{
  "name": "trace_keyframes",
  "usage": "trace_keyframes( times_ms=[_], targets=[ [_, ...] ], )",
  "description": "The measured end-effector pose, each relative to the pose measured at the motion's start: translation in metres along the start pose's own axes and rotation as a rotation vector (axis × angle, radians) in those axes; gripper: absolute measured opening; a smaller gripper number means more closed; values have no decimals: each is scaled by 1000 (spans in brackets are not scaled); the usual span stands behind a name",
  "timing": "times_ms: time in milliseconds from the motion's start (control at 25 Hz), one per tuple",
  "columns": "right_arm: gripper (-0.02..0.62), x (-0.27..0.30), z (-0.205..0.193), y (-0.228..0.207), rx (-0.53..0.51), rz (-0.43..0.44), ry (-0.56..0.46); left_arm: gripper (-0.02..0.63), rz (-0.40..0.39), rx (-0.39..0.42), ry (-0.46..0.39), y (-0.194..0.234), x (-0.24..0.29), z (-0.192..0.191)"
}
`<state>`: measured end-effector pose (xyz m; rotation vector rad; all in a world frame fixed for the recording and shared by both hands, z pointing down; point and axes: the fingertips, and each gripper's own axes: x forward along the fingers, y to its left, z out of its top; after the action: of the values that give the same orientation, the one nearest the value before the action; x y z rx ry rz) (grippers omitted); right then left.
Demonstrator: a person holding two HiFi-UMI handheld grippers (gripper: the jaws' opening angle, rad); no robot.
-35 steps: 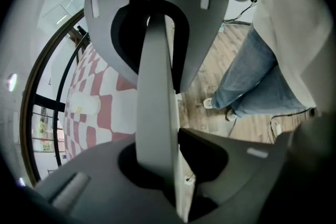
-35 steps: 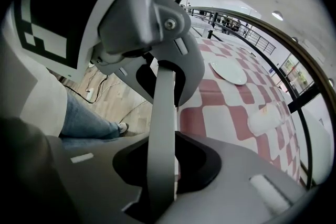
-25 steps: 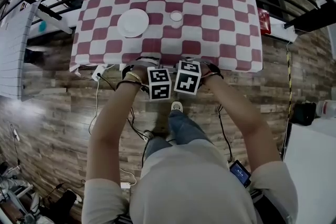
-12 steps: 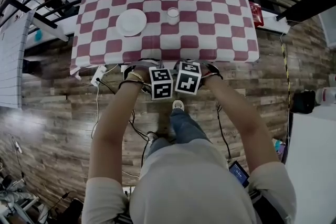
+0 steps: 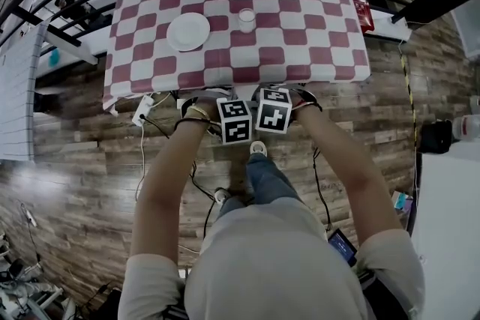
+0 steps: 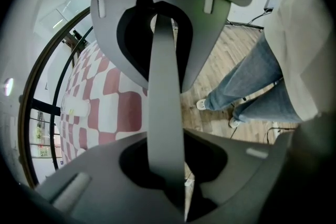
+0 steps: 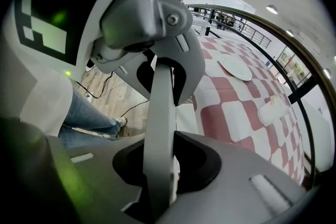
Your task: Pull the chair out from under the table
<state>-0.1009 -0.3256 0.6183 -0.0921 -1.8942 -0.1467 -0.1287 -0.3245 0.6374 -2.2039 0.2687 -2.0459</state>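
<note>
Head view: taken from above the person, faced steeply down, at some remove. The whole table [image 5: 300, 34], floor [image 5: 75, 183] and legs [image 5: 259, 180] were taken in.

Left gripper view: set close behind its own jaws, which filled the frame. Table [image 6: 113, 97] was seen at left, legs [image 6: 247, 86] at right.

Right gripper view: likewise close, with table [image 7: 231, 113] at right, legs [image 7: 86, 115] at left.

Table, floor and legs were shared by all three. The plate [image 5: 188, 31] was shared by head and right gripper views.

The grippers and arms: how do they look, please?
The left gripper and right gripper have grey jaws with dark cut-outs; each carries a white cube with black square markers. Black cables trail from them. The person wears a short-sleeved cream shirt, with bands on both wrists.
</note>
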Motion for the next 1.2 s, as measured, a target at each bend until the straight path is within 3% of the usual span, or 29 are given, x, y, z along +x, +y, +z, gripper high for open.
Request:
trace_keyframes(
  times_ms=[400, 600, 760, 960, 1200],
  targets=[
    [75, -1, -4, 17, -39, 34, 22, 81, -32, -44, -27, -18, -4, 6],
    [77, 16, -14, 19, -62, 1, 23, 80, -46, -69, -56, -32, -7, 9],
    [77, 0, -7, 37, -52, 55, 34, 80, -50, -70, -57, -39, -9, 10],
    [77, 20, -14, 31, -58, -2, 17, 80, -53, -70, -57, -46, -13, 9],
    [75, 11, -6, 49, -29, 42, 12, 81, -74, -52, -57, -59, -17, 7]
  ],
)
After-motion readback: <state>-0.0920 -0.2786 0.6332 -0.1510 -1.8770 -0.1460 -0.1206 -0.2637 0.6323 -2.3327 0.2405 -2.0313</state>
